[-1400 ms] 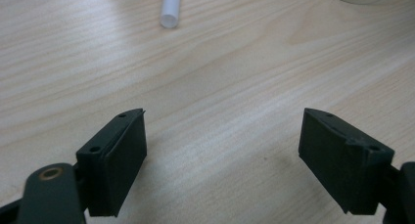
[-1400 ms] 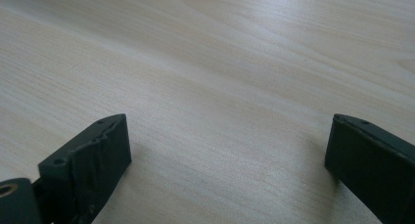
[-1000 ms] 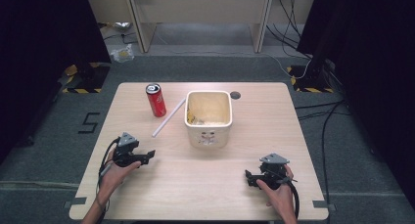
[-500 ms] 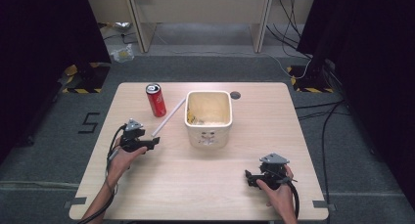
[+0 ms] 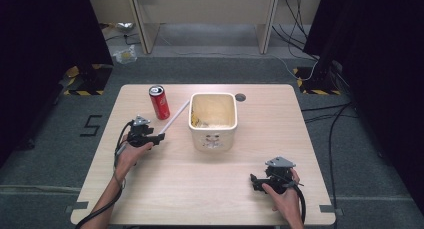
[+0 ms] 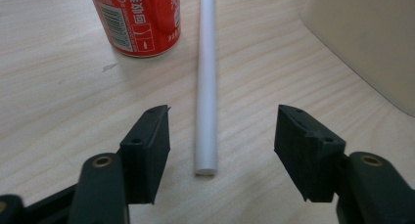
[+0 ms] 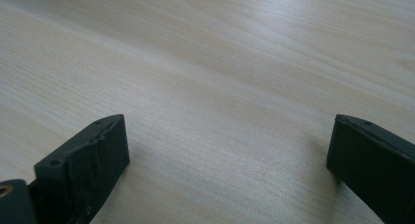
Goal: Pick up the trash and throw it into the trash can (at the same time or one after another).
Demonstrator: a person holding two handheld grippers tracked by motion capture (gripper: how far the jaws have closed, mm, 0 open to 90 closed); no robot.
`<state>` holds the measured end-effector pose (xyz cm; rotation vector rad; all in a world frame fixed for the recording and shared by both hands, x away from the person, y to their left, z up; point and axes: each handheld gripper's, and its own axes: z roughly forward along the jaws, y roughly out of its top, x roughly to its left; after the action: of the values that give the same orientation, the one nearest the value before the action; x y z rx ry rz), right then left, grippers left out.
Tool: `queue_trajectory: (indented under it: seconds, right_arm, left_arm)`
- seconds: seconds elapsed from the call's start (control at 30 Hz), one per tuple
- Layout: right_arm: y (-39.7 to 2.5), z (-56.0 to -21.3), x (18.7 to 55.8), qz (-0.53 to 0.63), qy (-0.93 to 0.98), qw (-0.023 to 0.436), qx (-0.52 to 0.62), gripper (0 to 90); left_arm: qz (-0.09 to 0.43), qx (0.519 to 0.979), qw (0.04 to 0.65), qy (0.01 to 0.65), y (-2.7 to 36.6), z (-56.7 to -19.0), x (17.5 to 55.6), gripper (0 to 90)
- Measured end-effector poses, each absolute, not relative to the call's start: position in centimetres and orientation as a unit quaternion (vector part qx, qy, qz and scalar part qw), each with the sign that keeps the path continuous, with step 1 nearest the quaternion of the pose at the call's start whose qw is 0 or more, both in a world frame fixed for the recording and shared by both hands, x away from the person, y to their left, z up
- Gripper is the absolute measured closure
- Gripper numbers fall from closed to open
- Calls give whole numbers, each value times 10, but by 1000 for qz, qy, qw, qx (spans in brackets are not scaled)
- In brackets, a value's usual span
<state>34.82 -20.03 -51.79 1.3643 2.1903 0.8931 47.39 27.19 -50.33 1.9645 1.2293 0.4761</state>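
Note:
A white rod [image 5: 173, 117] lies on the table between a red soda can [image 5: 159, 102] and a cream square tub [image 5: 212, 120]. My left gripper [image 5: 161, 136] is open at the rod's near end. In the left gripper view the rod [image 6: 206, 82] runs away from me between the jaws, its end just ahead of the left gripper [image 6: 222, 128], with the can [image 6: 135, 19] at upper left and the tub [image 6: 372, 43] at right. My right gripper [image 5: 254, 182] rests open near the front right of the table; the right gripper [image 7: 227, 136] has bare wood between its jaws.
The wooden table [image 5: 210, 189] has a round cable hole [image 5: 240, 97] behind the tub. Some debris lies inside the tub. Cables and desk legs stand on the grey floor beyond the far edge. Broad bare wood lies between the two hands.
My left gripper has moved forward and to the right, up to the rod's near end. The right gripper has stayed where it was.

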Motion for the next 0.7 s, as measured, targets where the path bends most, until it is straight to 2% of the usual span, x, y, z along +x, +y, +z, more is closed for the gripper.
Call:
queue_trajectory:
  seconds: [0.23,0.53,0.7]
  right_arm:
    - [-200,-518,348,320,785,204,489,22]
    - [-200,-518,348,320,785,204,489,23]
    - [-200,-518,348,320,785,204,489,22]
  left_arm:
    - [188,772,369,482,270,-511,484,561]
    - [189,773,365,484,265,-516,490,654]
    - [200,775,360,479,264,-517,491,754]
